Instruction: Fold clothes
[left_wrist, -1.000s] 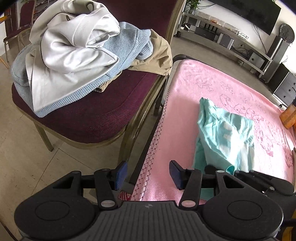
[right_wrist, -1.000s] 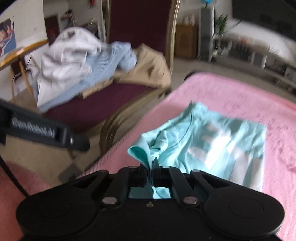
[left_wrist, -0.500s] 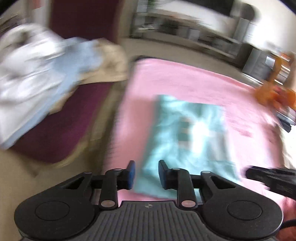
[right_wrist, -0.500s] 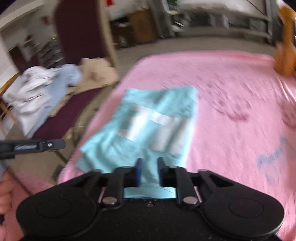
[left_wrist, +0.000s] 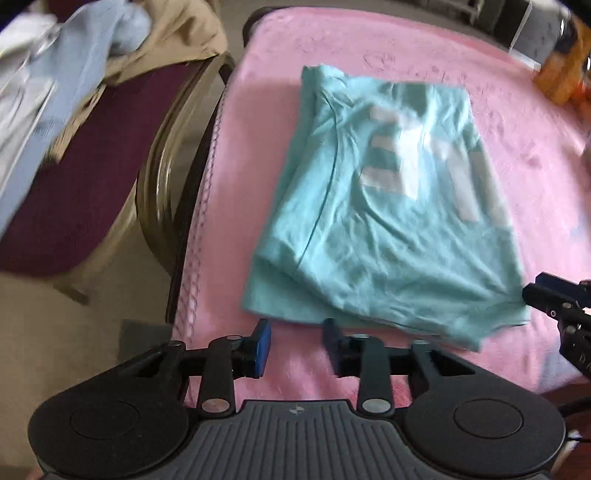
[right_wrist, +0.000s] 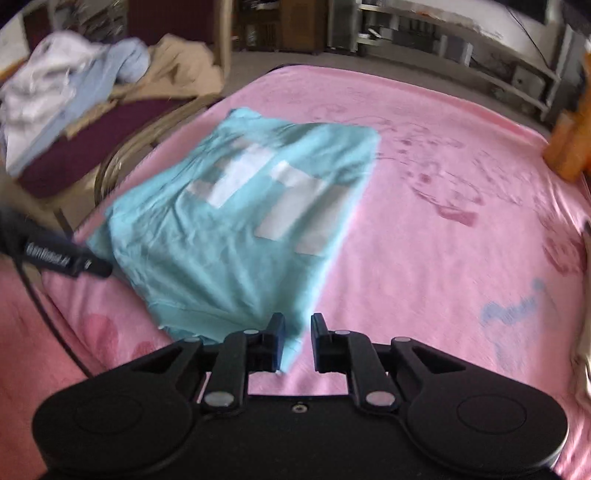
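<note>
Over the shirt (right_wrist: 236, 221), both claws empty.

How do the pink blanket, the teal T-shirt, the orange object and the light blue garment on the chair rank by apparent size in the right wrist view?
1. pink blanket
2. teal T-shirt
3. light blue garment
4. orange object, though the frame edge cuts it off, so its full size is unsure.

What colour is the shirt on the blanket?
Light teal shirt with pale grey-white blocks printed on it; clearest in the left wrist view.
</note>
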